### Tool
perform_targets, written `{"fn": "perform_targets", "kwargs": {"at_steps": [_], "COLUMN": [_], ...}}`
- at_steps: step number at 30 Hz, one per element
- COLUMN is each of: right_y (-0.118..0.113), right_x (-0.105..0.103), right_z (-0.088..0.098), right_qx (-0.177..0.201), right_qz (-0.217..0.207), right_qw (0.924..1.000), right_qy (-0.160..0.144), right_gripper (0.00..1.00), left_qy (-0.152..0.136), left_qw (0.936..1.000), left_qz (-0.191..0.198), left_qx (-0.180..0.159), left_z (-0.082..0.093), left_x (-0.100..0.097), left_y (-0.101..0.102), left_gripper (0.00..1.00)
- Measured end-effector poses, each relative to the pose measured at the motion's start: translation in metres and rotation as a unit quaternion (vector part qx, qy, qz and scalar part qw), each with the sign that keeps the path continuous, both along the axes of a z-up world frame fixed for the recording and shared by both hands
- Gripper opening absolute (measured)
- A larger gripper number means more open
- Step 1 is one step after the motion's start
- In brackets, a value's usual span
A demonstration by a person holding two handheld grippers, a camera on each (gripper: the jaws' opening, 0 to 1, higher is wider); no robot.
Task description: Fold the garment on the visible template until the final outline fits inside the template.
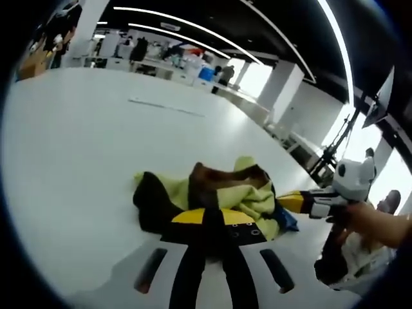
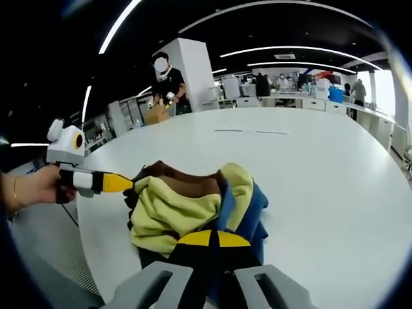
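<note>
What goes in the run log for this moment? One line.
garment: bunched on table | left gripper: shut on garment | right gripper: shut on garment | fold: unfinished

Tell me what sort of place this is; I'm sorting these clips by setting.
Probably an open-plan office or lab: a big white table holds the crumpled garment, with workbenches behind, long ceiling light strips, and a person standing nearby.

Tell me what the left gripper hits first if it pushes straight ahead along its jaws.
Almost certainly the crumpled garment: the left gripper already has its yellow-tipped jaws at or in the cloth's near edge. Beyond the heap lies the white table. Whether the jaws already pinch fabric is unclear.
</note>
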State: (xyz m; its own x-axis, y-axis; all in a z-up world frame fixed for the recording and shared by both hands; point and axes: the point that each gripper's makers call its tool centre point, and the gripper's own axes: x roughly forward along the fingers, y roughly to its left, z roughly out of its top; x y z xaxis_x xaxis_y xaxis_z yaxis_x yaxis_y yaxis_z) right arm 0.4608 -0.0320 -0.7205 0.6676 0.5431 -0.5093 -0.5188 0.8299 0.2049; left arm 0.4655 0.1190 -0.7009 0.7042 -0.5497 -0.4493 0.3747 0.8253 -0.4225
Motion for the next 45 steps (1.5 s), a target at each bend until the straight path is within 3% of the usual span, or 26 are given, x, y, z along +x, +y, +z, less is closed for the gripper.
{"fn": "perform_targets", "kwargs": {"at_steps": [10,22,28,38,41,45], "right_y": [-0.002,-0.002,-0.005,-0.007,-0.01,-0.009], "right_x": [-0.001,0.001,0.003,0.009,0.01,0.007], "right_z": [0.001,0.002,0.008,0.034,0.026,0.022], "right_qx": [0.01,0.013,0.007,0.005,0.005,0.005], "right_qz": [-0.007,-0.009,-0.008,-0.01,-0.022,-0.027], "right_qw": [0.9999,0.9999,0.9998,0.999,0.9996,0.9996], "right_qy": [0.004,-0.001,-0.014,-0.043,-0.018,-0.008], "right_gripper": [0.0,0.0,0.0,0.0,0.0,0.0], "left_qy": [-0.004,0.022,0.001,-0.038,-0.037,-0.035], "left_qw": [0.9995,0.9996,0.9999,0.9992,0.9992,0.9993], "left_qz": [0.007,-0.003,-0.01,-0.005,-0.007,-0.005], "left_qx": [-0.031,-0.018,0.012,0.009,0.012,0.011], "left_z": [0.007,-0.005,0.003,0.035,0.035,0.033], "left_x": [0.001,0.002,0.001,0.01,0.012,0.012], "left_y": [0.001,0.0,0.007,0.018,0.018,0.018], "left_gripper": [0.02,0.0,0.0,0.0,0.0,0.0]}}
